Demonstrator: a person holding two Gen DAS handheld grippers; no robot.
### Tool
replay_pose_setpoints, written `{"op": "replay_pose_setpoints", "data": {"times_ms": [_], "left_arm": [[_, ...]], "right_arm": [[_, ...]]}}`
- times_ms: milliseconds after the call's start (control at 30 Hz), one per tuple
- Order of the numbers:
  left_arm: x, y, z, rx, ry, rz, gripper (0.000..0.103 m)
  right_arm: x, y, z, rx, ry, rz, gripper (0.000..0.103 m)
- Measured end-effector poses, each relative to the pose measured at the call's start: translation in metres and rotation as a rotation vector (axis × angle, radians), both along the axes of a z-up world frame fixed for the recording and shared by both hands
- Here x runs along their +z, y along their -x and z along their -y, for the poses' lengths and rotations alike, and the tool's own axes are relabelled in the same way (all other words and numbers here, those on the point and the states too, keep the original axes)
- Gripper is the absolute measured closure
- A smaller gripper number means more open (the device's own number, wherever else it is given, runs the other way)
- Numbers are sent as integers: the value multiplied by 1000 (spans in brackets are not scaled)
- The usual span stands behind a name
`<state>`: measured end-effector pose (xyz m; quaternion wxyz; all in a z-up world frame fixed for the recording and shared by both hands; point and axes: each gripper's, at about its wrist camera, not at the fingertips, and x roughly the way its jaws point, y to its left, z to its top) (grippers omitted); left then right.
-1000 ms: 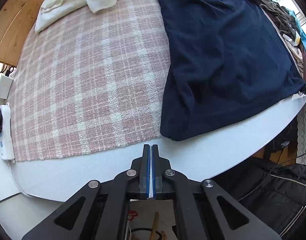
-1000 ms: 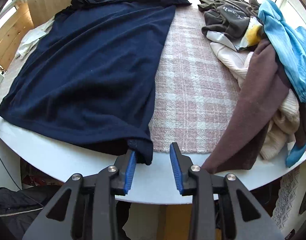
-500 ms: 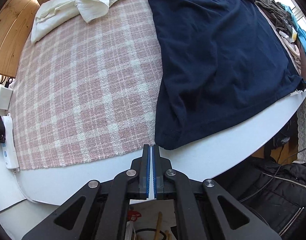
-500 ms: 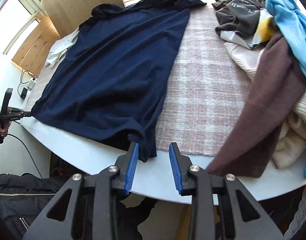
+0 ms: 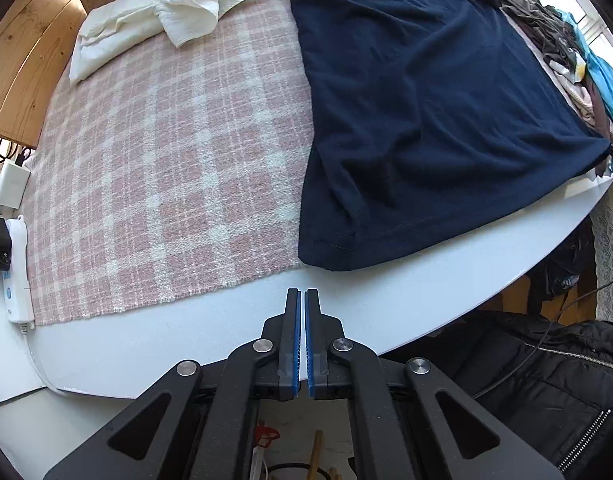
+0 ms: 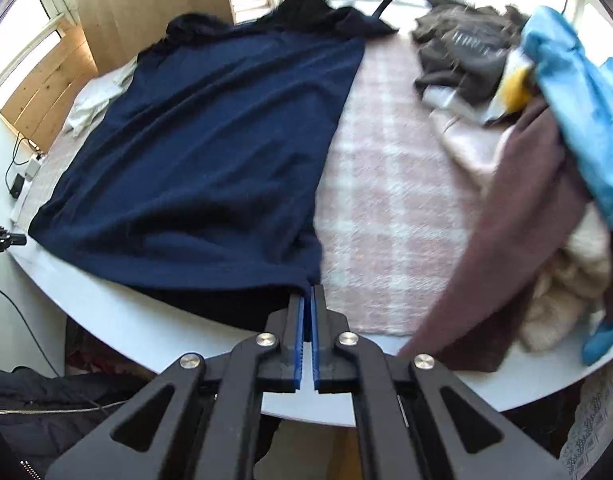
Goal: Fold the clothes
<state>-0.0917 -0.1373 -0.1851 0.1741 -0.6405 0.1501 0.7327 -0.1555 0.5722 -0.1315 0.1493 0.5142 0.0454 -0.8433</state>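
- Navy garment (image 6: 210, 152) lies spread flat on the plaid blanket (image 5: 154, 168); unfolded heap (image 6: 538, 160) sits beside it.
- Right gripper (image 6: 308, 292), wide a second ago, is now clamped on the hem corner.
- Left gripper (image 5: 301, 296), pressed together and empty, has neared the other corner: fold likely imminent.

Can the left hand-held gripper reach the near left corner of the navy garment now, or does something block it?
Probably yes. The left hand-held gripper is shut and empty over the bare white table, and the navy garment corner lies just ahead with nothing between.
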Motion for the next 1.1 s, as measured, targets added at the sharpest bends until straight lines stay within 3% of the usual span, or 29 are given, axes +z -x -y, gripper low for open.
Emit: {"op": "replay_pose_setpoints", "data": {"times_ms": [100, 233, 367, 567, 733, 1100], "left_arm": [[-5, -2, -3, -8, -4, -2, 96], [-12, 0, -12, -40, 10, -10, 96], [-15, 4, -24, -112, 61, -51, 92], [-20, -2, -40, -189, 84, -38, 88], [-5, -7, -56, -209, 5, -45, 69], [-19, 9, -74, -221, 80, 3, 70]], "right_arm": [[8, -4, -13, -94, -4, -15, 100], [-14, -1, -2, -37, -23, 63, 100], [-19, 2, 4, -15, -21, 86, 100], [-18, 6, 1, -34, 14, 118, 100], [-18, 5, 3, -27, 4, 123, 100], [-24, 10, 8, -9, 2, 129, 100]]}}
